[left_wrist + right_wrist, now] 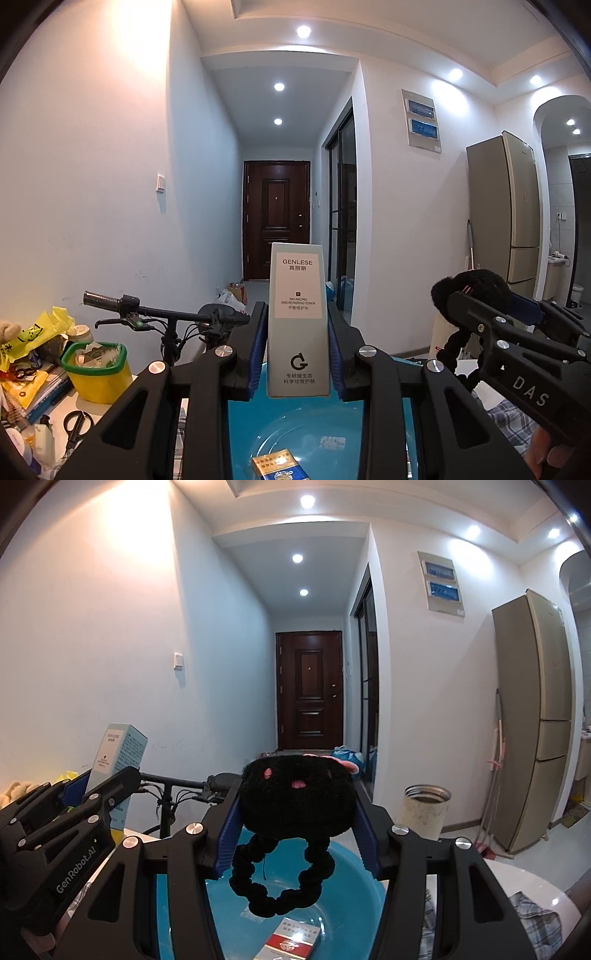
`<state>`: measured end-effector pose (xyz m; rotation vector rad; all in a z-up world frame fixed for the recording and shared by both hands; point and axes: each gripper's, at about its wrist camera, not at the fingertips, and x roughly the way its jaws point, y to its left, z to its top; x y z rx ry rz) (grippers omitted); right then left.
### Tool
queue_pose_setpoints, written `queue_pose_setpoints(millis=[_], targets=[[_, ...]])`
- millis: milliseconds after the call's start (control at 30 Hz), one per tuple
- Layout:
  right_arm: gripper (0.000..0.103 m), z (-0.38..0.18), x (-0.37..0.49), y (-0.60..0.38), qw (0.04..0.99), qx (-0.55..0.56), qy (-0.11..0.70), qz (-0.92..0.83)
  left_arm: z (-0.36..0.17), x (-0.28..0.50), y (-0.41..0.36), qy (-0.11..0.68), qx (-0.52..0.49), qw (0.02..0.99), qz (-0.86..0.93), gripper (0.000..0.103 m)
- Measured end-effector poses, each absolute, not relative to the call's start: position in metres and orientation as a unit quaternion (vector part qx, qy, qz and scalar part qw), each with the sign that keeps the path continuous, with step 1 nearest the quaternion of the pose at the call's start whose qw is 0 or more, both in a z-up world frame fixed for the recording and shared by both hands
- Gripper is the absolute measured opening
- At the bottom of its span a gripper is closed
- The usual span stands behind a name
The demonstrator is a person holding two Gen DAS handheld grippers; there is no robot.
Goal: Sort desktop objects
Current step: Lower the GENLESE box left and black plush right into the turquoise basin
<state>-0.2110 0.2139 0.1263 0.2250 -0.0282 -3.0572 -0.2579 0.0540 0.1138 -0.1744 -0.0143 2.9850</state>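
My left gripper (297, 347) is shut on a tall pale grey-green toner box (298, 317) held upright above a blue basin (295, 424). The same box (120, 753) shows at the left of the right wrist view. My right gripper (295, 830) is shut on a fluffy black plush hair tie (295, 797) with pink marks; its black scrunchie loop (280, 882) hangs down over the basin (332, 882). In the left wrist view the right gripper (517, 321) and the plush (472, 288) appear at the right. A cigarette pack (291, 941) lies in the basin, also visible as a pack (280, 467).
At the left of the table stand a yellow bin with a green rim (96, 369), black scissors (75, 424), yellow bags and small clutter. Bicycle handlebars (155, 310) rise behind. A checked cloth (532, 915) lies at the right; a metal can (426, 808) and a fridge (535, 720) stand beyond.
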Motion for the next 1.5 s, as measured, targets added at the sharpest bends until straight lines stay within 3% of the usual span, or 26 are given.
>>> queue_pose_setpoints(millis=[400,833,1000,1500], targets=[[0.053,0.113,-0.228,0.212,0.039,0.095,0.003,-0.995,0.099,-0.285,0.055,0.009,-0.128,0.063,0.990,0.032],[0.053,0.086,-0.278,0.209,0.067,0.322,-0.018,-0.944,0.054,-0.340,0.048,-0.005,-0.377,0.042,0.925,0.032],[0.053,0.068,-0.284,0.211,0.051,0.365,-0.007,-0.930,0.035,-0.344,0.058,0.037,-0.420,0.017,0.907,0.032],[0.053,0.038,-0.298,0.217,0.053,0.446,-0.008,-0.893,-0.007,-0.365,0.053,0.015,-0.504,0.025,0.863,0.032]])
